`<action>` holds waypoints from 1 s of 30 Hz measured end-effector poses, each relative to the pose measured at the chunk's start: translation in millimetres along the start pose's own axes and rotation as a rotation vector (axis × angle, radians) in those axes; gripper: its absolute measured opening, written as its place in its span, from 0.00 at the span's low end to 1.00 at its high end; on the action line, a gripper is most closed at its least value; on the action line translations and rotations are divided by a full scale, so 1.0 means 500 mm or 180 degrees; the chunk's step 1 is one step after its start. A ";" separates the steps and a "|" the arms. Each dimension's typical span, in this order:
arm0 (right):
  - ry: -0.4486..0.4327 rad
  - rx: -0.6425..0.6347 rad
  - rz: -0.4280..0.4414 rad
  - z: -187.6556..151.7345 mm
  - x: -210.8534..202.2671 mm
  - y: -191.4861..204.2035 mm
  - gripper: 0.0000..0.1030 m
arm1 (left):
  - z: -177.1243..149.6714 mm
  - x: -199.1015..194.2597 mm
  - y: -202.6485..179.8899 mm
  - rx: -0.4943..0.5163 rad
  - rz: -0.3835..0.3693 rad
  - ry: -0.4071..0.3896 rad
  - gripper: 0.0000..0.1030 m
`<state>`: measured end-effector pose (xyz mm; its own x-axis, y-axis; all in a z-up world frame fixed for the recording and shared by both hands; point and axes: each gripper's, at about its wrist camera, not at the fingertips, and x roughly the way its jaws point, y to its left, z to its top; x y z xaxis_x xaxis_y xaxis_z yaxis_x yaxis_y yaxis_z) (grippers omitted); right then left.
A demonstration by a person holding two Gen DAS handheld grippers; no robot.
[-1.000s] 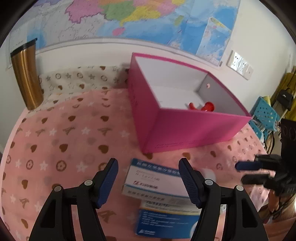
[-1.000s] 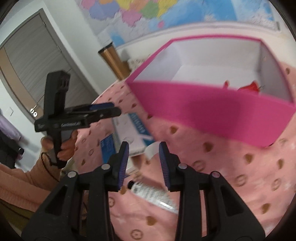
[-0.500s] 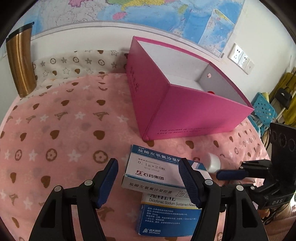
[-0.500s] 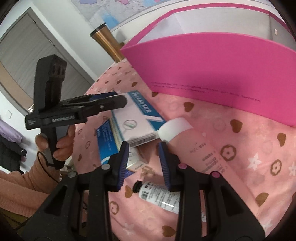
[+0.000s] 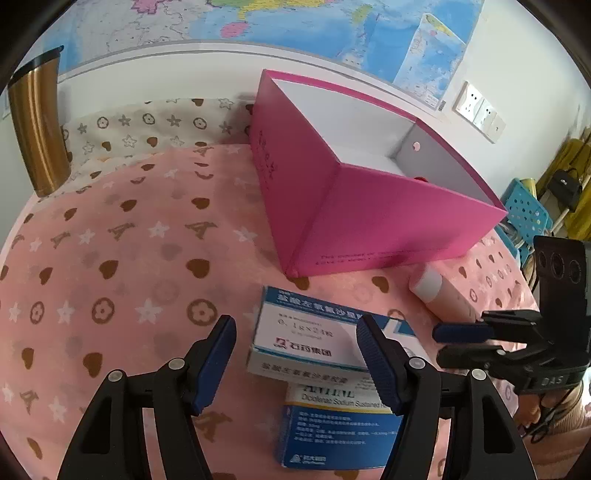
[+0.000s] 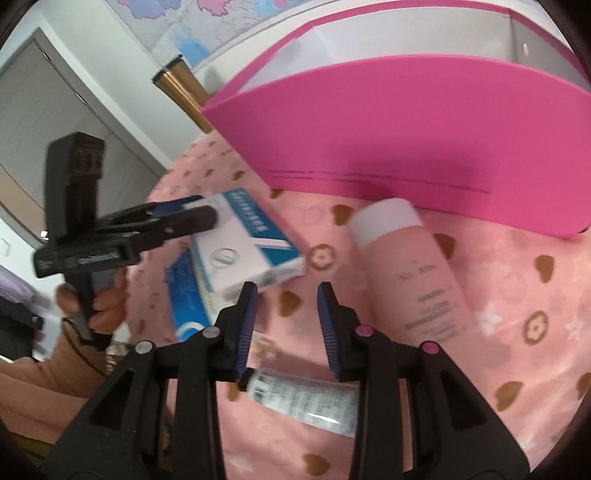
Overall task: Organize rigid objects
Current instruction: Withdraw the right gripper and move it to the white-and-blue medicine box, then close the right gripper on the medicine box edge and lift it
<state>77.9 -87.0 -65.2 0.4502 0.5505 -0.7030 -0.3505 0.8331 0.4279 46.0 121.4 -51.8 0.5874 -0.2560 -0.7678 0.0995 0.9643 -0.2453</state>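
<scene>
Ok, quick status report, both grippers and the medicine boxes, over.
Left gripper open over white medicine box, not touching. Right gripper open, empty, near pink bottle and small tube. White box stacked on blue box. Pink bin unobstructed.

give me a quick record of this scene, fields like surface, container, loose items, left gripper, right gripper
surface: pink cloth with hearts and stars
container: open pink box, upright, something red barely visible inside
loose items: white medicine box lying on a blue medicine box; pink bottle with white cap, on its side near the pink box; small tube lying flat
left gripper: open, just before the white medicine box, holding nothing
right gripper: open, above the small tube, holding nothing
background: gold tumbler, wall map
</scene>
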 end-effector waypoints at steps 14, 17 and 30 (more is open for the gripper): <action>0.0066 0.0402 0.0399 0.020 0.031 -0.007 0.35 | 0.014 0.001 -0.009 0.0222 0.0060 0.0080 0.65; 0.0078 0.0428 0.0458 0.021 0.031 -0.008 0.35 | 0.021 0.005 -0.002 0.0236 -0.0029 0.0144 0.65; 0.0042 0.0404 0.0372 0.034 0.048 0.001 0.43 | 0.007 0.004 -0.023 0.0417 -0.0027 0.0242 0.65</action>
<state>102.3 -72.5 -72.2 0.4014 0.6440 -0.6513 -0.2929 0.7640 0.5749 48.8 110.0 -48.3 0.5239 -0.2638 -0.8099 0.2113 0.9614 -0.1765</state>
